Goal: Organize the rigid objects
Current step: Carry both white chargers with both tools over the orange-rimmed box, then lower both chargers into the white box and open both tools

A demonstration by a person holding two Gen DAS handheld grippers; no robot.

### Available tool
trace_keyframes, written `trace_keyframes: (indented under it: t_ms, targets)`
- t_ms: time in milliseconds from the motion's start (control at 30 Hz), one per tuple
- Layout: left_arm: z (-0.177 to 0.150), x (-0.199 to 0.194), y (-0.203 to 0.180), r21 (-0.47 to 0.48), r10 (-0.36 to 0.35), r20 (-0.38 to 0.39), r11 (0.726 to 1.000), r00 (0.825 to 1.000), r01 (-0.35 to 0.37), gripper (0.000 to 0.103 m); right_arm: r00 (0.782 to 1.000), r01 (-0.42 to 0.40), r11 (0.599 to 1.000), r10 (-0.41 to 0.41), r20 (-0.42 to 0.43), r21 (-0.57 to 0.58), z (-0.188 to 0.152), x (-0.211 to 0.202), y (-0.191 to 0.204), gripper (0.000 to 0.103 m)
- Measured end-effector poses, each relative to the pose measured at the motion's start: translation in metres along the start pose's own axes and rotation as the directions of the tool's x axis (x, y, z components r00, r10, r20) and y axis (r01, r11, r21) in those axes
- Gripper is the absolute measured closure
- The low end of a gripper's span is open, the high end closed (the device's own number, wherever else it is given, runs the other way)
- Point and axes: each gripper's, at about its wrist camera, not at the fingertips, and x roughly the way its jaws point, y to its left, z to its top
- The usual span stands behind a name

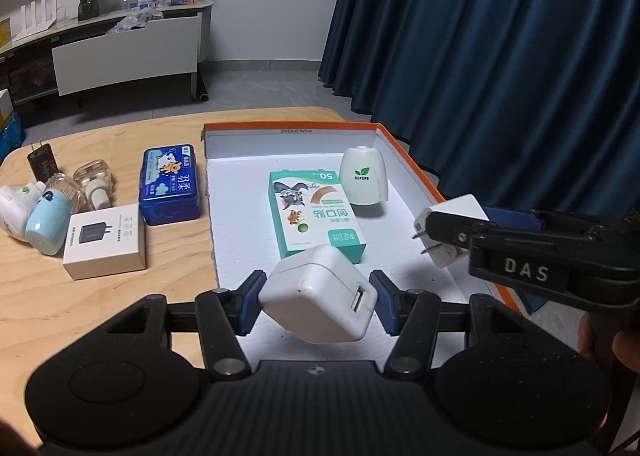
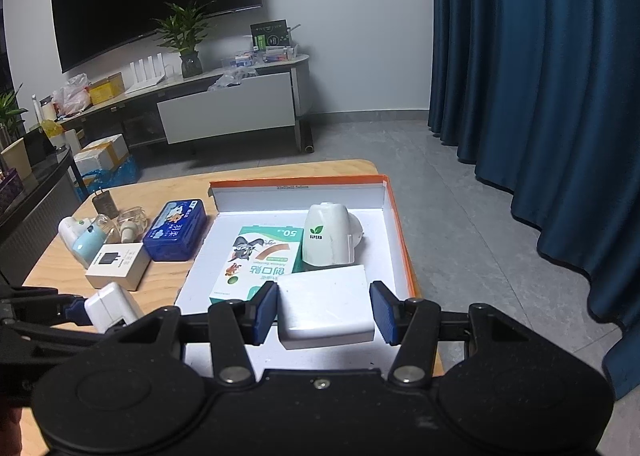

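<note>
Nearest, two hand-held grippers hang above the near end of an open, orange-rimmed white tray [image 1: 412, 160]. The left gripper [image 1: 318, 298] pinches a white cube charger with a USB port [image 1: 320, 292] between its blue pads. The right gripper [image 2: 324, 306] is clamped on a second white charger [image 2: 326, 302], its two metal prongs showing in the left view. Neither charger appears to touch the tray floor yet.

The step in hand looks like placement: both chargers are being carried in to join what is already sorted. Each next needs lowering onto bare tray floor at the near end, then its jaws spread to let go, without knocking the carton just beyond.

Farther in, the tray holds two things: one green plaster carton [image 1: 316, 212] and one white plug-in unit with a leaf logo [image 1: 364, 180] beside it.

Left of the tray, on the wooden table [image 1: 120, 296], six things wait: one white boxed charger [image 1: 105, 242], one blue tin [image 1: 170, 184], one pale blue unit [image 1: 48, 224], one white unit [image 1: 16, 208], one clear bottle [image 1: 94, 180], and farthest, one dark pronged adapter [image 1: 42, 162].
</note>
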Motion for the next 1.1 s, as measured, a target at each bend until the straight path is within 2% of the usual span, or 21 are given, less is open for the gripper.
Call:
trace_keyframes:
  t_ms: [533, 800, 867, 1000, 1100]
  targets:
    - [0.004, 0.027, -0.009, 0.014, -0.023, -0.03, 1.0, 0.999, 0.023, 0.046, 1.0, 0.01, 1.0, -0.01, -0.02, -0.015, 0.016, 0.03, -0.008, 0.04]
    - [0.008, 0.039, -0.02, 0.025, -0.064, -0.058, 0.998, 0.996, 0.066, 0.045, 0.999, 0.028, 1.0, -0.028, 0.046, 0.0, 0.024, 0.015, -0.013, 0.037]
    - [0.009, 0.037, -0.023, 0.032, -0.064, -0.063, 0.997, 0.996, 0.066, 0.023, 0.998, 0.032, 0.999, -0.032, 0.056, 0.006, 0.024, 0.009, -0.014, 0.037]
    - [0.011, 0.025, -0.019, 0.021, -0.037, -0.043, 0.999, 0.998, 0.038, 0.021, 0.997, 0.042, 0.999, -0.043, 0.068, 0.017, 0.024, -0.001, -0.013, 0.037]
    - [0.013, 0.016, -0.009, 0.001, 0.008, -0.039, 1.0, 0.999, -0.008, 0.016, 0.996, 0.042, 0.999, -0.043, 0.08, 0.021, 0.024, -0.009, -0.008, 0.035]
